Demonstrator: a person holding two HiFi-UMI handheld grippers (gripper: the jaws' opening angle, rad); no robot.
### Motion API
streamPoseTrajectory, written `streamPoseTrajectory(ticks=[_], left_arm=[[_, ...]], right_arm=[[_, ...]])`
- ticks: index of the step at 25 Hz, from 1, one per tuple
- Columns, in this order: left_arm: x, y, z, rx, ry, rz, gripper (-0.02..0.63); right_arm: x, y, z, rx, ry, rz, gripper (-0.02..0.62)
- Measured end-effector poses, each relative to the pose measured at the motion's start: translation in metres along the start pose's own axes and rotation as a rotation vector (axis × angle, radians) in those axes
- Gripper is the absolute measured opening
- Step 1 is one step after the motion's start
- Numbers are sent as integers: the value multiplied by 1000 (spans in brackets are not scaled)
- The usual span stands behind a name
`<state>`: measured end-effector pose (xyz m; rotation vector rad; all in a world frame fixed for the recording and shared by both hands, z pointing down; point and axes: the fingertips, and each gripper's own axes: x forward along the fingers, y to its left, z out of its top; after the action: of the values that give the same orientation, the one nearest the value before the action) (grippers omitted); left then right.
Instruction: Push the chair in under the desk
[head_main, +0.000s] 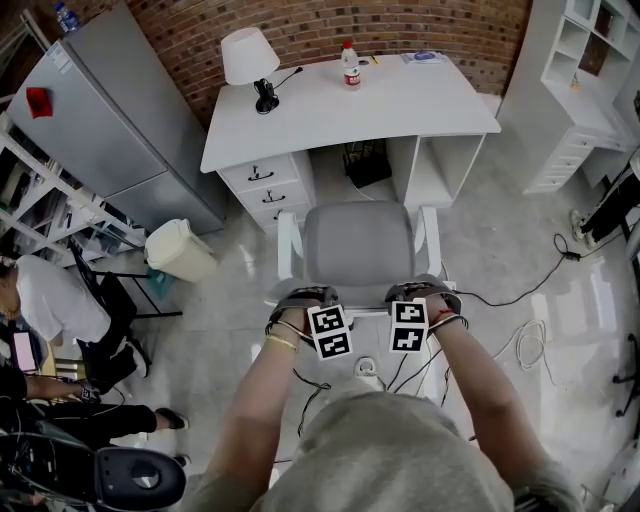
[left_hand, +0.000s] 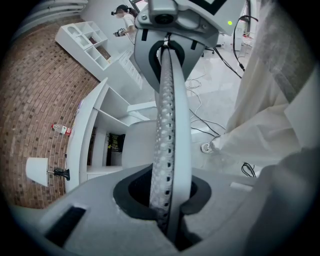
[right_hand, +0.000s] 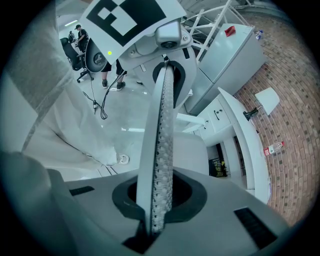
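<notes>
The grey chair (head_main: 358, 245) stands just in front of the white counter (head_main: 400, 110), facing its knee gap and not yet under it. The seat hides its base. The left gripper (left_hand: 167, 65) and right gripper (right_hand: 166, 80) cover the backrest's top edge and point at each other, each with fingers pressed together.

A home-style study staged inside a working lab: a white desk (head_main: 400, 105) with drawers, a table lamp (head_main: 249, 57) and a bottle (head_main: 351, 65) stands against a brick wall (head_main: 400, 25), a grey chair (head_main: 358, 240) before it. White shelving (head_main: 575, 90) and a refrigerator (head_main: 110, 120) flank the desk's edges. Loose cables (head_main: 540, 280) trail across the glossy floor (head_main: 230, 330), where a seated person (head_main: 50, 300) waits.
</notes>
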<state>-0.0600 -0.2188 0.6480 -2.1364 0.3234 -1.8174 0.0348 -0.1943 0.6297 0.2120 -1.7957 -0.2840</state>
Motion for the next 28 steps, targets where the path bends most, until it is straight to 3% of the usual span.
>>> streamPoseTrajectory(ticks=[28], left_arm=[[22, 56, 0, 32, -16, 3, 51]], right_arm=[[15, -54, -9, 33, 18, -7, 21]])
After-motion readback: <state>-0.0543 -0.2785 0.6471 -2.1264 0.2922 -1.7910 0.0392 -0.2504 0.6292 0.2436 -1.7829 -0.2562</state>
